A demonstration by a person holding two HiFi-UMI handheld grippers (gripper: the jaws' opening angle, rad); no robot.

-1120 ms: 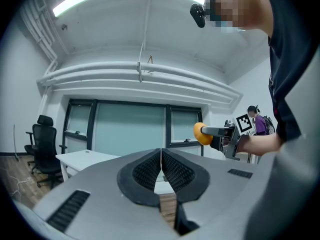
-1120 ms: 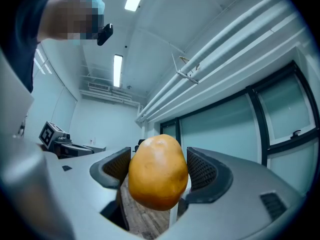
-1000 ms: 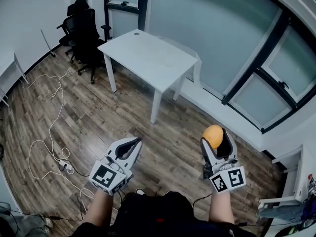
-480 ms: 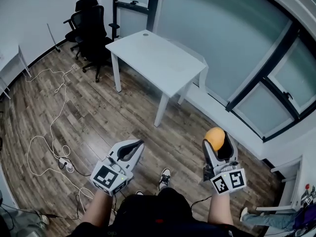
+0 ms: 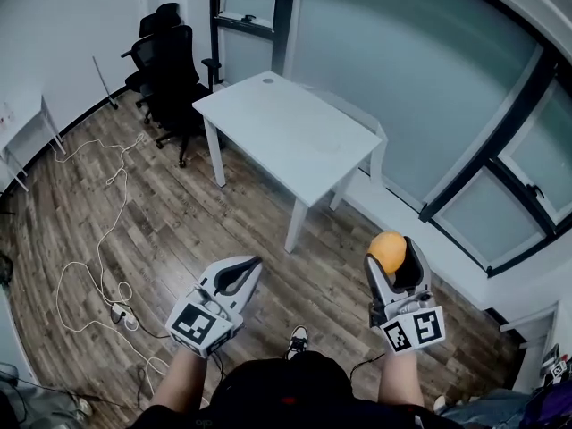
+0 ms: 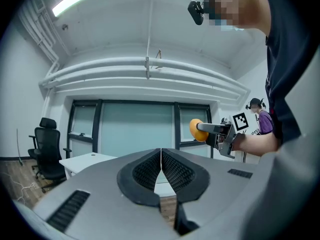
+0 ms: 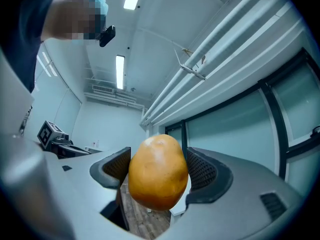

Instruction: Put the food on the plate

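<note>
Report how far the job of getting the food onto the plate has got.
Done: the right gripper is shut on a round orange food item, so the pickup looks complete. In hand: it is held up over the wooden floor, short of the white table. The left gripper is shut and empty. Left: placing it; no plate shows in any view.

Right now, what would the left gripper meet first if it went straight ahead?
Likely the table: the left gripper, shut and empty, points toward it over floor. Height is unclear, so it might pass above to the window behind.
</note>
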